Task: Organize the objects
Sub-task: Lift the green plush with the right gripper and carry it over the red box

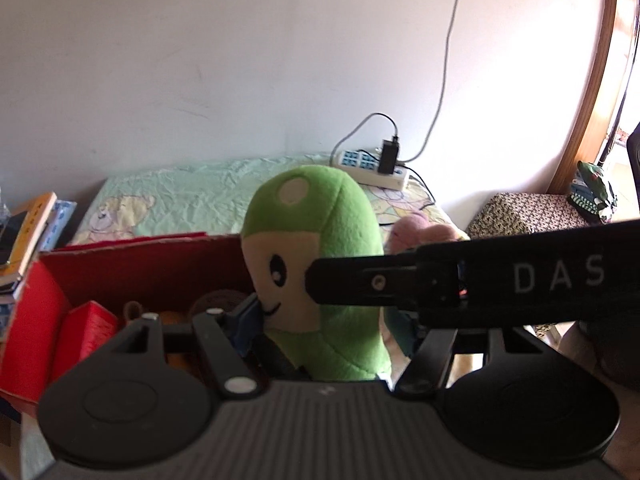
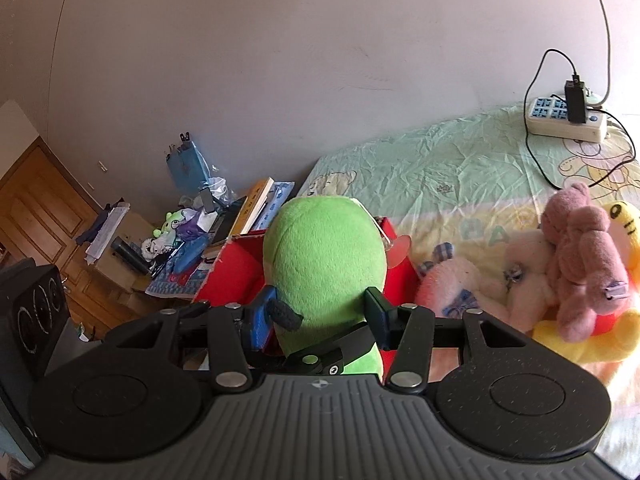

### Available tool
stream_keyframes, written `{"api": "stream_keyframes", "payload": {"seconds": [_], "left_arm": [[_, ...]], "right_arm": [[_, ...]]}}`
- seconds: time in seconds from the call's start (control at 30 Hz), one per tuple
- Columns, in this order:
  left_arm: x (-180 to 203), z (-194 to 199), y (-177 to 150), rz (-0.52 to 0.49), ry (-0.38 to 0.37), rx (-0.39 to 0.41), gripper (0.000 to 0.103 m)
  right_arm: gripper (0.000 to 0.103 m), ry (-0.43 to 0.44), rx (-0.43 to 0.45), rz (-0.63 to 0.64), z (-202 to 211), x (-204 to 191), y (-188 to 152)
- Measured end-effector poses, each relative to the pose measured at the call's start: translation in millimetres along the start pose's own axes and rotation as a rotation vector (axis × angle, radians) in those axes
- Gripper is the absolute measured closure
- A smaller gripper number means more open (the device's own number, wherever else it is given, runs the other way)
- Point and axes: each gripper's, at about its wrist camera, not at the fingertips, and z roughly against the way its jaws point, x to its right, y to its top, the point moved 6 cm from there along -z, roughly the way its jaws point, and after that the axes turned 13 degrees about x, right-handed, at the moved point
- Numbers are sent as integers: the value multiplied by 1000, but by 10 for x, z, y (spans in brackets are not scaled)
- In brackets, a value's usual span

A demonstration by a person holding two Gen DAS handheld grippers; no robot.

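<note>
A green plush toy (image 1: 320, 248) with a smiling face is held upright over a red cardboard box (image 1: 140, 268) on the bed. My left gripper (image 1: 326, 322) is shut on the toy's lower body. My right gripper (image 2: 320, 308) is also shut on the same green plush toy (image 2: 324, 256), seen from behind, and its finger crosses the left wrist view from the right. The red box (image 2: 236, 268) sits behind the toy in the right wrist view. Small toys and a red block (image 1: 90, 328) lie inside the box.
Pink, white and yellow plush toys (image 2: 560, 264) lie on the bed to the right. A power strip (image 2: 564, 120) with a charger sits at the bed's far corner. Books (image 1: 28, 232) and clutter (image 2: 180, 240) are left of the box. A patterned stool (image 1: 524, 216) stands at right.
</note>
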Motion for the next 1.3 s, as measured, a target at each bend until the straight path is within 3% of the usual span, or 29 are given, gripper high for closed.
{"api": "stream_keyframes", "payload": {"seconds": [0.33,0.67,1.13,1.3], "left_arm": [[-1058,253,17,11,83,13,37],[-1890,219,-214,6,177,-59,37],[-2397,-15,-493,1,207,-143,38],[-2459,-67,-524,-10,226,-148,38]], "right_arm": [[51,71,-12,-5,-692,-732,-201],[51,116,-69,-129,-1346,-1031,-509],[53,92,-148,-362,-1844,-946,-810],[57,62,-182,-341,-1971,-946,-936]]}}
